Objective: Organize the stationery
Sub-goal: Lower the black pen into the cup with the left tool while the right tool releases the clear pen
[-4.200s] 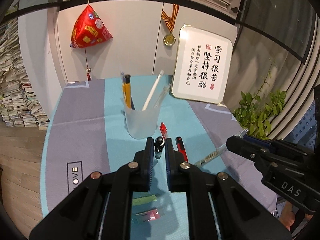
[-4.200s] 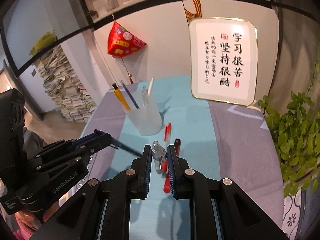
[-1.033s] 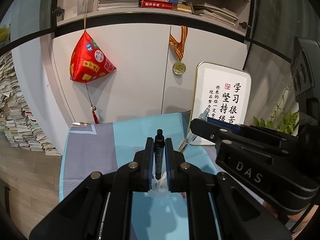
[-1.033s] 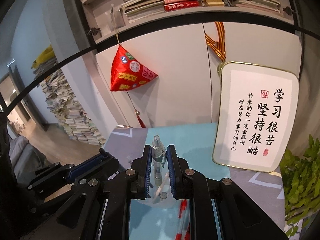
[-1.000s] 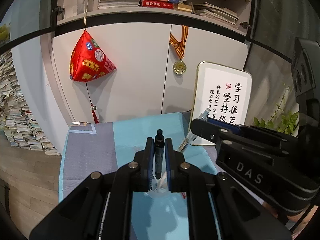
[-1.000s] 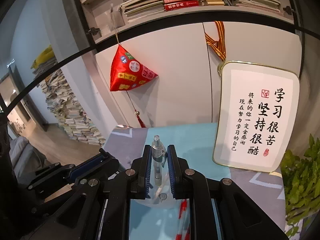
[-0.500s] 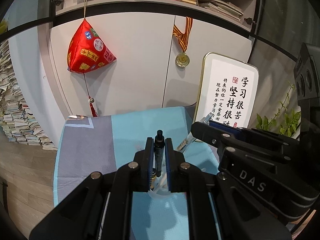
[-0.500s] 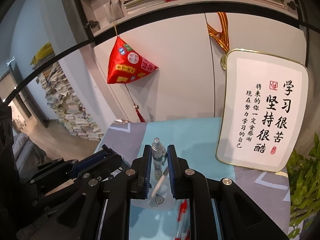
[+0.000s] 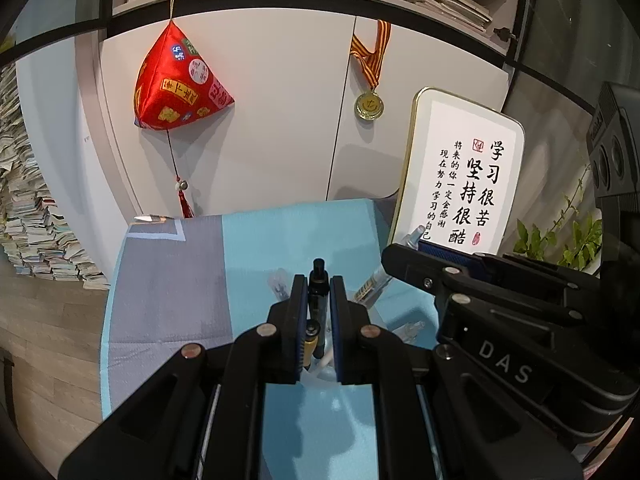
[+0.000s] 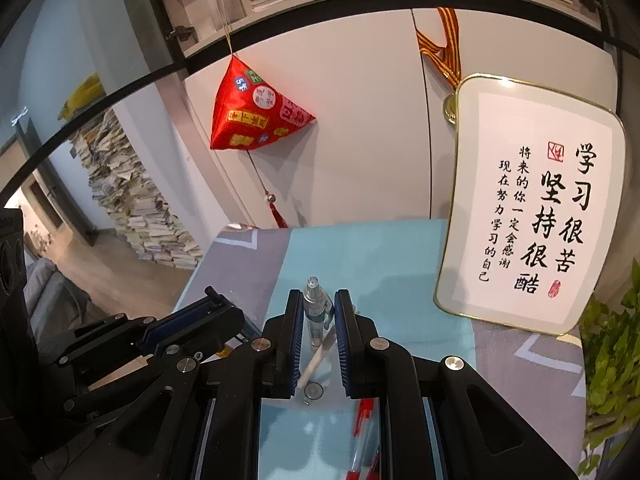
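Observation:
My left gripper (image 9: 319,285) is shut on a black pen (image 9: 319,276) that stands upright between its pads. Under it, a yellow pen top (image 9: 310,330) and a white pen stick out of the translucent pen cup (image 9: 320,374), which is mostly hidden by the fingers. My right gripper (image 10: 319,298) is shut on a clear pen (image 10: 314,306), also upright, over the same cup (image 10: 320,376) with its white pen (image 10: 320,354). Each gripper shows in the other's view, close beside it: the right gripper (image 9: 404,256), the left gripper (image 10: 216,306).
A red pen (image 10: 362,424) lies on the blue and grey table mat (image 10: 380,248) just right of the cup. A framed calligraphy board (image 10: 528,208) leans at the back right, with a plant (image 10: 612,340) beside it. White cabinet doors stand behind the table.
Both grippers have sunk a little with their pens. More of the table and the tops of the pens in the cup now show between the fingers.

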Available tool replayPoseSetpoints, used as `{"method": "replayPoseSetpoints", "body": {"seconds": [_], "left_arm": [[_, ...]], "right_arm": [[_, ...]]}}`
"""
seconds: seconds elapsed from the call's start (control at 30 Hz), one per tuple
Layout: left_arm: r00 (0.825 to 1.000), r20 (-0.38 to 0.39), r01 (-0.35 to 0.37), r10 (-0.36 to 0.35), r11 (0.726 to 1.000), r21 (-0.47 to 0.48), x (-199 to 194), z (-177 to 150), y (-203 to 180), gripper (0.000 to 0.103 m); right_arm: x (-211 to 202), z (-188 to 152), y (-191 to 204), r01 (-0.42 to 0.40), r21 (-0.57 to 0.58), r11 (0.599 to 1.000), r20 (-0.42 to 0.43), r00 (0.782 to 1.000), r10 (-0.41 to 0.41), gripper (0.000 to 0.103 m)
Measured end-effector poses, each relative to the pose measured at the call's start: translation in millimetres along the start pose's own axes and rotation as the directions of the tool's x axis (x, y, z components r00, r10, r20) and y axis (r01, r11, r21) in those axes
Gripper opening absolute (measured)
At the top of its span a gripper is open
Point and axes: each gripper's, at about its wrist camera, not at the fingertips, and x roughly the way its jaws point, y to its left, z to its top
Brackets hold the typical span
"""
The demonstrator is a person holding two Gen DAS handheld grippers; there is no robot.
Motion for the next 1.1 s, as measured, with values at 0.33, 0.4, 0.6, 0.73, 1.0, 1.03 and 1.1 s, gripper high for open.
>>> {"method": "replayPoseSetpoints", "body": {"seconds": [0.33, 0.4, 0.6, 0.73, 1.0, 1.03, 1.1], "left_arm": [[1.000, 0.005, 0.008, -0.008, 1.000, 0.009, 0.6, -5.1, 2.1, 0.009], [1.000, 0.000, 0.011, -0.011, 1.000, 0.006, 1.0, -6.0, 3.1, 0.009], [1.000, -0.006, 0.016, -0.016, 1.000, 0.000, 0.9, -10.1, 4.2, 0.010], [1.000, -0.013, 0.013, -0.013, 1.000, 0.001, 0.7, -13.1, 4.1, 0.010], [1.000, -0.023, 0.016, -0.016, 1.000, 0.007, 1.6, -14.3, 4.0, 0.008], [1.000, -0.023, 0.015, -0.015, 1.000, 0.007, 1.4, -14.4, 3.8, 0.008], [1.000, -0.022, 0.018, -0.018, 1.000, 0.008, 0.7, -14.3, 3.4, 0.008]], "right_arm": [[8.6, -4.9, -1.8, -0.016, 0.003, 1.000, -0.031, 0.999, 0.016, 0.017], [9.0, -4.7, -0.9, -0.015, 0.001, 1.000, -0.034, 0.999, 0.015, 0.017], [10.9, -6.6, -0.3, -0.018, -0.001, 1.000, -0.046, 0.999, 0.018, 0.017], [12.3, -9.4, 0.5, -0.022, 0.000, 1.000, -0.056, 0.998, 0.022, 0.017], [12.4, -12.4, 0.3, -0.022, 0.005, 1.000, -0.066, 0.998, 0.022, 0.017], [11.9, -12.5, 0.5, -0.020, 0.004, 1.000, -0.065, 0.998, 0.021, 0.017], [11.1, -12.5, 0.7, -0.021, 0.005, 1.000, -0.064, 0.998, 0.022, 0.017]]}}
